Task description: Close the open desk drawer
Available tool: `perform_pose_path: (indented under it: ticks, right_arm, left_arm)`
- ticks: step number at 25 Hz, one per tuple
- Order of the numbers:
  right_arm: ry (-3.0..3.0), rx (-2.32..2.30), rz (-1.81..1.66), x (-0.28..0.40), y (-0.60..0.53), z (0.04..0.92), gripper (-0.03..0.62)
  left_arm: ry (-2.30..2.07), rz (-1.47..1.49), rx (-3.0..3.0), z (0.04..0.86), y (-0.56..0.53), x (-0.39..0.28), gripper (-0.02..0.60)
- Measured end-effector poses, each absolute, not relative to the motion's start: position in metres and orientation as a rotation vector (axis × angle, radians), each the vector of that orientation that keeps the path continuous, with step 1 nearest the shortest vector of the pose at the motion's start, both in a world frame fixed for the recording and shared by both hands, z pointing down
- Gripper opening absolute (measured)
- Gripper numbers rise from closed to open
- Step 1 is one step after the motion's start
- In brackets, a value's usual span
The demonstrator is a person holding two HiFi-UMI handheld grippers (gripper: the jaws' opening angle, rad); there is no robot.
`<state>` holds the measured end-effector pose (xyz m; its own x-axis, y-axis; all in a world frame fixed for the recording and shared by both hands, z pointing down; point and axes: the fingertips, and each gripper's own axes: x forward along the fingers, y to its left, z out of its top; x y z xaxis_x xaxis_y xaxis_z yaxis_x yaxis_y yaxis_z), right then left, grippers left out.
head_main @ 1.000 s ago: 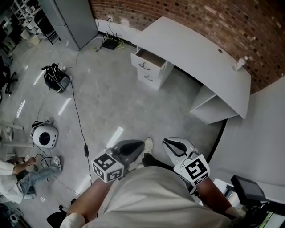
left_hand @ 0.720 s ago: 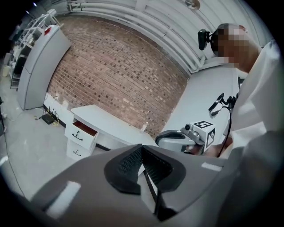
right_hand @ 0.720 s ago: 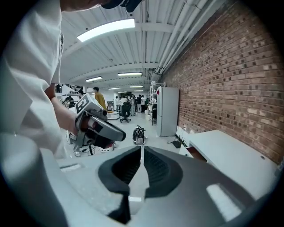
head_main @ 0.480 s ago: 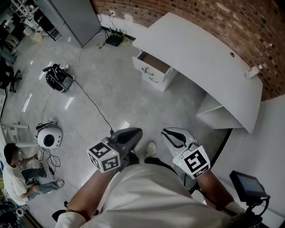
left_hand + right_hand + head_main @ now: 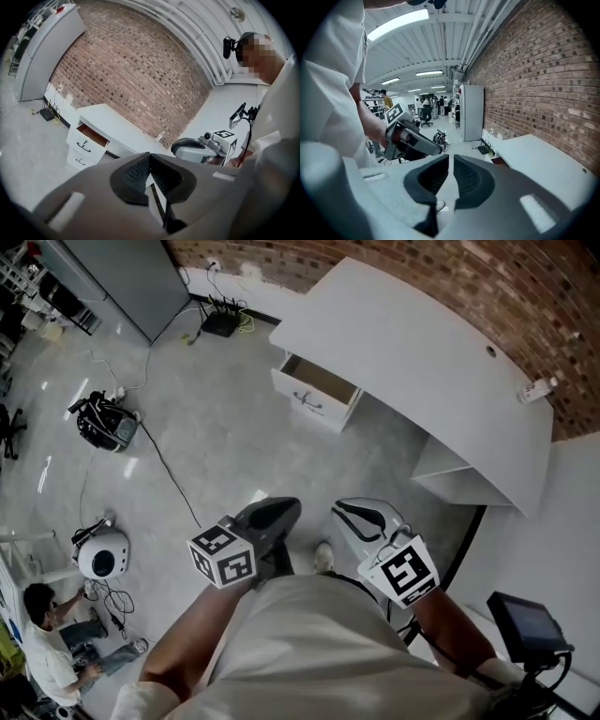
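The white curved desk (image 5: 412, 343) stands along the brick wall. Its top drawer (image 5: 315, 387) is pulled out, showing a brown inside; the same drawer (image 5: 90, 135) appears in the left gripper view. Both grippers are held close to the person's body, far from the desk, over bare floor. My left gripper (image 5: 279, 507) has its dark pads pressed together with nothing in them, as the left gripper view (image 5: 149, 156) also shows. My right gripper (image 5: 343, 509) is shut and empty too, with only a thin slit between its pads (image 5: 451, 158).
Below the open drawer is a closed one (image 5: 305, 411). An open shelf bay (image 5: 450, 474) sits under the desk's right end. On the floor lie a black bag (image 5: 101, 423), a long cable (image 5: 164, 460) and a white round device (image 5: 98, 554). A person (image 5: 47, 657) sits at lower left.
The view has moved toward the desk and the drawer sits a little nearer. Both grippers have risen slightly in the picture and stay shut. The drawer is still pulled out.
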<state>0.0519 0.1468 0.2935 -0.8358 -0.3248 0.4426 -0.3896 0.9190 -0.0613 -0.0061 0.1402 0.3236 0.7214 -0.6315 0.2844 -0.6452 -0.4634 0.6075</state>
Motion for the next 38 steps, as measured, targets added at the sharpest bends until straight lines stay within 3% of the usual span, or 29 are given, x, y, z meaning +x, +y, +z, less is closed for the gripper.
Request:
perform_pose_path:
  ticks: [15, 38]
  right_arm:
    - [-2.502, 0.71, 0.291, -0.053, 0.05, 0.322, 0.021]
    - [-2.33, 0.439, 0.555, -0.043, -0.049, 0.474, 0.014]
  left_arm:
    - [-0.677, -0.001, 1.963, 0.429, 0.024, -0.095, 0.04]
    - [-0.796, -0.257, 1.486, 0.672, -0.116, -0.088, 0.06]
